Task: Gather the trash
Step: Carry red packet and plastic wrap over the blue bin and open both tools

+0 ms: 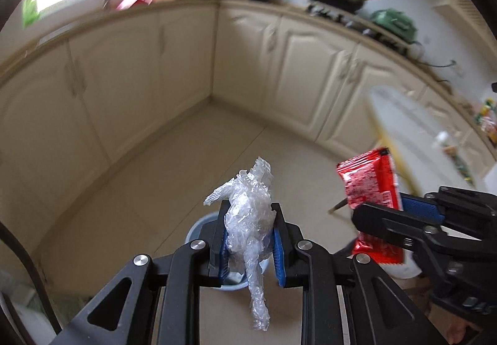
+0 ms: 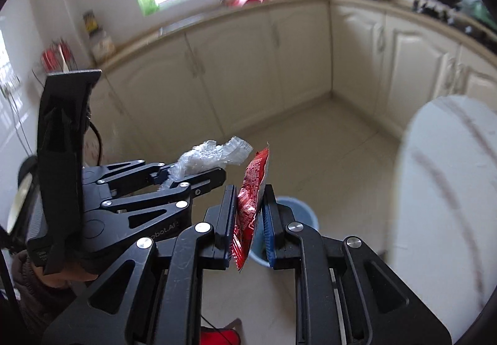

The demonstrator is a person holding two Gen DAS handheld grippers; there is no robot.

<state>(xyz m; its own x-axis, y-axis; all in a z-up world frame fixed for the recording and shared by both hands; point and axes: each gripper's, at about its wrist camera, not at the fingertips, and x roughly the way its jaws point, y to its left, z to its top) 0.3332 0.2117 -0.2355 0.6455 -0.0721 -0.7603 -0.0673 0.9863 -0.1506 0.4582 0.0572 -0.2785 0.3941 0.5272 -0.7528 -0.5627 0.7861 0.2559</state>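
Crumpled clear plastic (image 1: 248,220) is clamped in the left hand-held gripper (image 1: 248,239); a red wrapper (image 2: 250,205) is pinched in the right hand-held gripper (image 2: 248,220), above a blue bin (image 2: 298,211).

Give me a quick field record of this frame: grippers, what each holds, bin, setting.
left gripper: shut on crumpled clear plastic wrap
right gripper: shut on red snack wrapper
bin: pale blue, on the floor, showing just beyond both grippers' fingertips
trash released: not yet
setting: kitchen corner, cream cabinets
image quality: background blurred
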